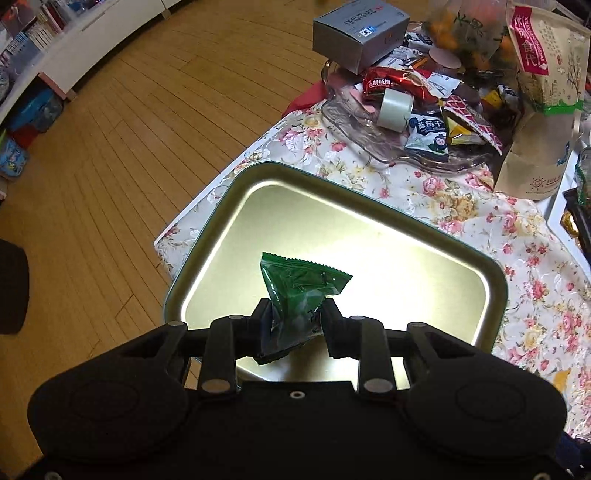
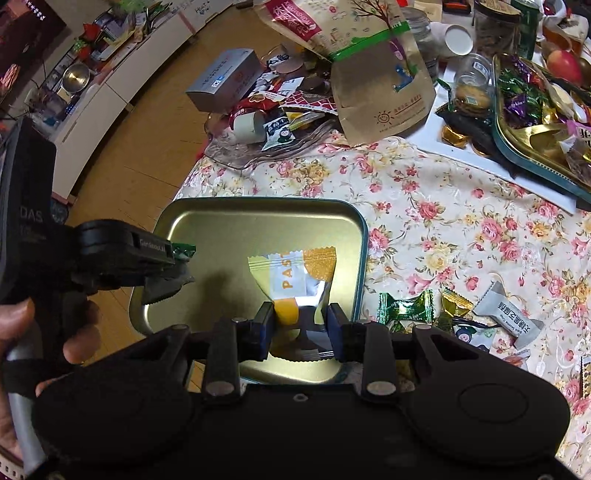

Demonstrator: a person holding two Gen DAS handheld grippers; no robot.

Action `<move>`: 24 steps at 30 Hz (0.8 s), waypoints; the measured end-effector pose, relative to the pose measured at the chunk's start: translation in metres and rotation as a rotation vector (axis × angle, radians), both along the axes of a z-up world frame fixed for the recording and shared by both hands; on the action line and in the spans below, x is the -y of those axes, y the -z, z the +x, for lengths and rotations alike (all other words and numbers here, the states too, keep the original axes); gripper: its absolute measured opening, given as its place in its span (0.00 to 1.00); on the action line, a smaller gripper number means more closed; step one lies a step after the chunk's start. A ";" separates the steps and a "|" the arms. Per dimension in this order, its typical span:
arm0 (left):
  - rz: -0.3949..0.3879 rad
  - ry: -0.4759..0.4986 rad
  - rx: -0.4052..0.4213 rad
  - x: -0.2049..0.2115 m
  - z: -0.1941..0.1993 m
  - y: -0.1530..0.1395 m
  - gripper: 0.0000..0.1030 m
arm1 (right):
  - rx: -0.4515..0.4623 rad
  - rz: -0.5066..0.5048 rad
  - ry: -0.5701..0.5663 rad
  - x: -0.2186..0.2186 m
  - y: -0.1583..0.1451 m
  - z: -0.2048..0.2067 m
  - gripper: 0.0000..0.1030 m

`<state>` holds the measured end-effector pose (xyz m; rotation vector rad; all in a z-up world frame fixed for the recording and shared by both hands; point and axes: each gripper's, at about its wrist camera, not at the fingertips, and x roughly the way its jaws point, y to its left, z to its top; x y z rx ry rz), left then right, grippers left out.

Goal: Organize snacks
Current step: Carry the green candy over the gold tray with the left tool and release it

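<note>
My left gripper [image 1: 295, 317] is shut on a green wrapped snack [image 1: 301, 291] and holds it above the gold metal tray [image 1: 436, 236]. The left gripper also shows at the left of the right wrist view [image 2: 181, 264], over the tray's left side. My right gripper [image 2: 300, 321] is shut on a yellow-and-white snack packet [image 2: 295, 269], held above the same tray [image 2: 229, 221]. Nothing lies on the tray's floor where I can see it.
Several loose wrapped candies [image 2: 443, 310] lie on the floral tablecloth [image 2: 461, 206] right of the tray. A glass dish [image 1: 354, 122] of snacks, a grey box [image 1: 358, 29] and a paper pouch [image 1: 543, 96] stand beyond. A second tray of candies [image 2: 532, 122] is far right.
</note>
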<state>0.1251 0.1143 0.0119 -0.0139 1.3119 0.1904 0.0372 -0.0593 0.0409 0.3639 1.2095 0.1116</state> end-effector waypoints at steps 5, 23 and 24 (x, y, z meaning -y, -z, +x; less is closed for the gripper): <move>-0.010 0.002 0.005 0.001 0.000 -0.002 0.37 | 0.017 -0.006 -0.018 -0.005 -0.005 -0.002 0.32; -0.023 0.058 -0.026 0.015 0.000 0.002 0.38 | 0.015 -0.022 -0.015 -0.007 -0.006 -0.001 0.41; -0.024 0.065 -0.029 0.016 -0.001 0.002 0.38 | 0.010 -0.025 -0.013 -0.007 -0.006 -0.001 0.41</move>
